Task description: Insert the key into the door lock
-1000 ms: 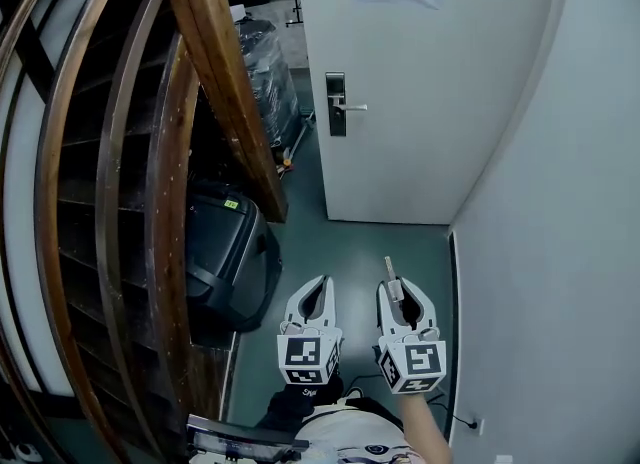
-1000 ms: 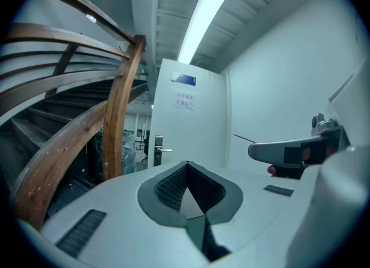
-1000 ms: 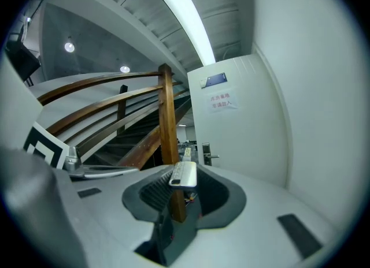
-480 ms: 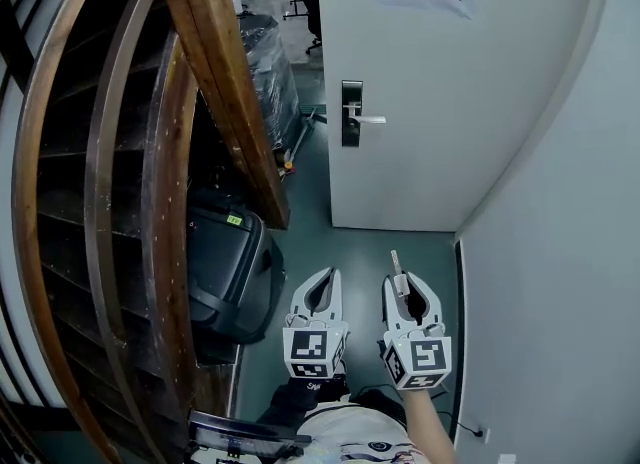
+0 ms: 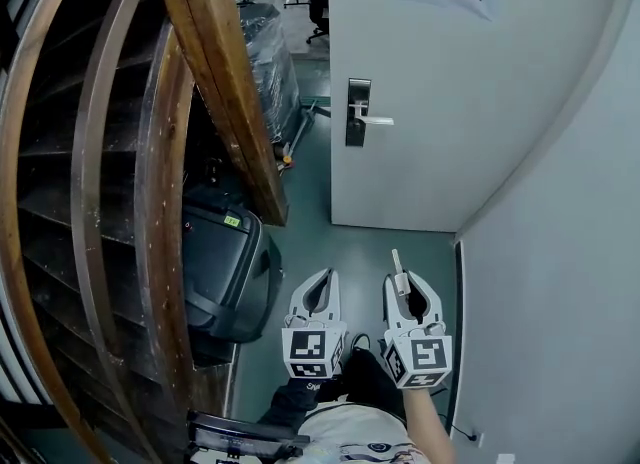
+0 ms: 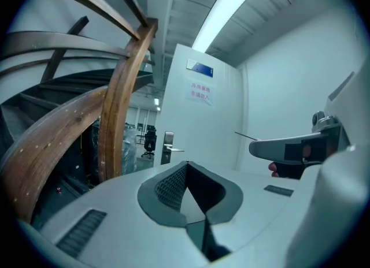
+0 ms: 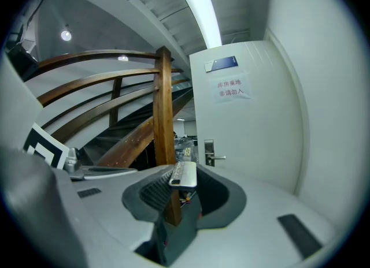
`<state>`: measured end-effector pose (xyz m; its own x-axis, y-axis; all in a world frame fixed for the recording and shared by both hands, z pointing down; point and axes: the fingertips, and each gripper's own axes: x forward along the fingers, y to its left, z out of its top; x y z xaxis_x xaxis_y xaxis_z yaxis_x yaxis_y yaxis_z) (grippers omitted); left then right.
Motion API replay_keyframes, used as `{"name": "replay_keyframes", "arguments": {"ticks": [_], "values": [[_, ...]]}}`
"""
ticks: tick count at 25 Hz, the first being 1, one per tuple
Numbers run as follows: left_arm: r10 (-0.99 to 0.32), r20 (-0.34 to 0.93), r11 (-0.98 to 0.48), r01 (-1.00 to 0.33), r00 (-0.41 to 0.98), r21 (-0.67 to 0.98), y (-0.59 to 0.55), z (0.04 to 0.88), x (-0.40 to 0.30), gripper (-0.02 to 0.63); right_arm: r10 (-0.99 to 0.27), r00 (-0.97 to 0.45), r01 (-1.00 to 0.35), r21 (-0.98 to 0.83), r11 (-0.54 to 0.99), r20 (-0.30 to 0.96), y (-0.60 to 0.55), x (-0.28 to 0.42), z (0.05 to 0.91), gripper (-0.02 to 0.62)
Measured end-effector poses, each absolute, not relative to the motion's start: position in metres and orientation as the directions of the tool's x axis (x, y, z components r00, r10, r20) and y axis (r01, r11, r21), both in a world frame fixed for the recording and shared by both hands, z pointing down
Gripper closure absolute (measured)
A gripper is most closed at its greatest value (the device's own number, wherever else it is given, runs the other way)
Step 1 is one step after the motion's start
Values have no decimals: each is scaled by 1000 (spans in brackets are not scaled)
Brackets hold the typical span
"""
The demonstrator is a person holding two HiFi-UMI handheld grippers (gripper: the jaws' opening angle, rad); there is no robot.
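Gripping the slim silver metal key, your right gripper hangs well apart from the steel door lock; your left gripper is clenched, empty.

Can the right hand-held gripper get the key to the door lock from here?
Probably not yet: the door lock stands well ahead of the right hand-held gripper and key, but only bare floor lies between.

door – white | key – silver | stair rail brown wood | floor dark green
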<state>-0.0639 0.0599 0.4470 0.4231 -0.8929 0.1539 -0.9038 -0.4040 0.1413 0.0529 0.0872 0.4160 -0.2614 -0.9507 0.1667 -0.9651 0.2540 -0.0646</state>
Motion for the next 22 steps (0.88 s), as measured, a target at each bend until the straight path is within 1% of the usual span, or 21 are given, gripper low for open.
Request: {"name": "replay_keyframes", "arguments": {"ticks": [7,16,22], "values": [[-902,163,-386,-916,399,109,2,450,-47,604,-939,-300,-953,-97,287,169,25,65,429,477],[-928,127,-348,-936,351,45,-93,431,-15,604,-917,-372,-927,-117,357,146,-62,82,424,477],[-932,163,-324,-945,325,34,-129,443,-11,604,-902,-394,-917,-139,373,175,-99,87,437,477]]}}
